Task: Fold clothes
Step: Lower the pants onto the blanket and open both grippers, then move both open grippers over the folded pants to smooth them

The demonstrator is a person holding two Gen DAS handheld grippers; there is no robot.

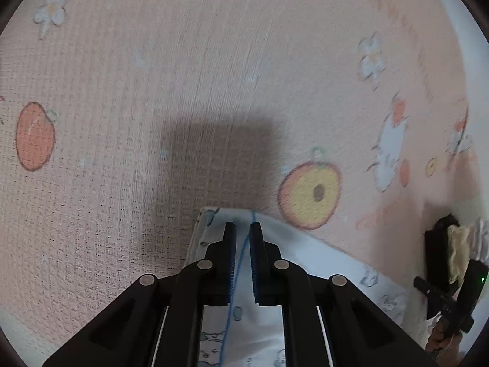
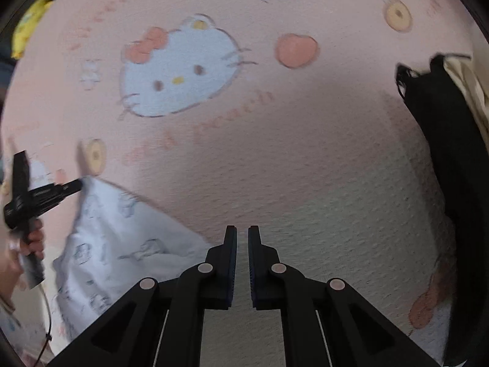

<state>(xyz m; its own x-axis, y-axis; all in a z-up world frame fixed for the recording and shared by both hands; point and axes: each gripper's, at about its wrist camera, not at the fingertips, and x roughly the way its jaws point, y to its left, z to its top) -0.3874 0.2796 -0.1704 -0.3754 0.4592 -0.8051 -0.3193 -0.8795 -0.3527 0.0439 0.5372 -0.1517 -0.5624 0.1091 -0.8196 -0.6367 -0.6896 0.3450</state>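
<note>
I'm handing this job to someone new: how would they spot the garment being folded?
Start from the big peach blanket printed with cartoon cats and fruit. On it lies a white printed garment, its corner pinched by the left gripper. It is pale, with small grey-blue drawings, unlike the black clothing at the blanket's edge.

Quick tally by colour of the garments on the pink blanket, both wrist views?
White printed garment: 1
Black garment: 1
Cream garment: 1
Total: 3, all lying on the pink blanket.
</note>
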